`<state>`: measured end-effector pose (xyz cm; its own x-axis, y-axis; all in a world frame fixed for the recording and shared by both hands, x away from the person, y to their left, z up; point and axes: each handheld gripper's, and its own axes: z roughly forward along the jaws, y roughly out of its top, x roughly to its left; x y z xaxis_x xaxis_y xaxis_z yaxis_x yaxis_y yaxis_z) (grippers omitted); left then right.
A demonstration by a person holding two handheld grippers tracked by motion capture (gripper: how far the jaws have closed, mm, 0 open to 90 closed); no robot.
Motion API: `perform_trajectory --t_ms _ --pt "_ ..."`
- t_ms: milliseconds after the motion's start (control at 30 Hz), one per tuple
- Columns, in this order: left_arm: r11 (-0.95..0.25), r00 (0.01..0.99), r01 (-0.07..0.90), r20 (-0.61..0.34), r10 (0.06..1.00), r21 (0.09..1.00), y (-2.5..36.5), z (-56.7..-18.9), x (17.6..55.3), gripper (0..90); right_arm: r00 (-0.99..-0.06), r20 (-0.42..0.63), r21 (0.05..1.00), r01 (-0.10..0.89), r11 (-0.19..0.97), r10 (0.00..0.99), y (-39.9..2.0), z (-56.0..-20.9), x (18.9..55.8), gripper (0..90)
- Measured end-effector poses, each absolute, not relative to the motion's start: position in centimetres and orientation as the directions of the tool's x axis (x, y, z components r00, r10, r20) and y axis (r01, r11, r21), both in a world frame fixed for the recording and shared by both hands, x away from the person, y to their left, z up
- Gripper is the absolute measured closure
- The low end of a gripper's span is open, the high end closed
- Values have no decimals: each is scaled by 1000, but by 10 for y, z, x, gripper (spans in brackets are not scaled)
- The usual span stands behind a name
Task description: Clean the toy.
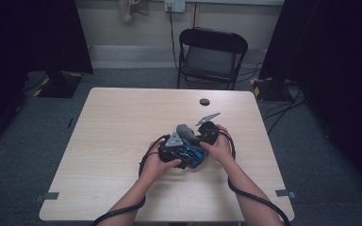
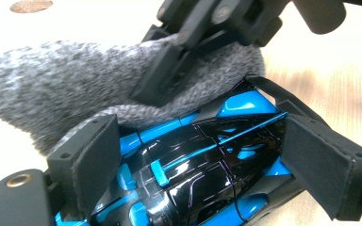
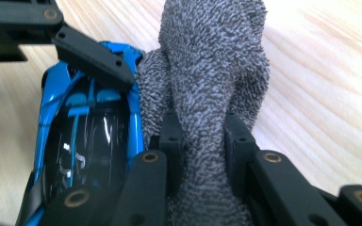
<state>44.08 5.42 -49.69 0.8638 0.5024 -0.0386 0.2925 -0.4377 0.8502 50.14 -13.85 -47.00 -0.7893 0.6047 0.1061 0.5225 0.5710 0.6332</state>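
A glossy blue and black toy car (image 2: 188, 174) lies on the pale wooden table (image 1: 122, 127), near its middle. My left gripper (image 2: 205, 160) is shut on it, a padded jaw on each side of its body. A grey fuzzy cloth (image 3: 217, 61) drapes against the car's side. My right gripper (image 3: 202, 136) is shut on a bunched fold of that cloth. In the left gripper view the right gripper (image 2: 169, 70) comes down from the top onto the cloth (image 2: 66, 94). From above, both hands meet over the car (image 1: 192, 156) and the cloth (image 1: 186, 131).
A small dark round disc (image 1: 204, 101) lies on the table beyond the hands. A black folding chair (image 1: 212, 56) stands behind the far edge. Black cables trail from both grippers toward the near edge. Dark curtains hang at both sides.
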Motion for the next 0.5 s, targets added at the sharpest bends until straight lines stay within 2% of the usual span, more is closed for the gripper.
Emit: perform_trajectory --t_ms 500 --pt "-440 865 288 -35 500 851 54 -497 441 128 -783 128 627 539 562 609 -167 -466 485 745"
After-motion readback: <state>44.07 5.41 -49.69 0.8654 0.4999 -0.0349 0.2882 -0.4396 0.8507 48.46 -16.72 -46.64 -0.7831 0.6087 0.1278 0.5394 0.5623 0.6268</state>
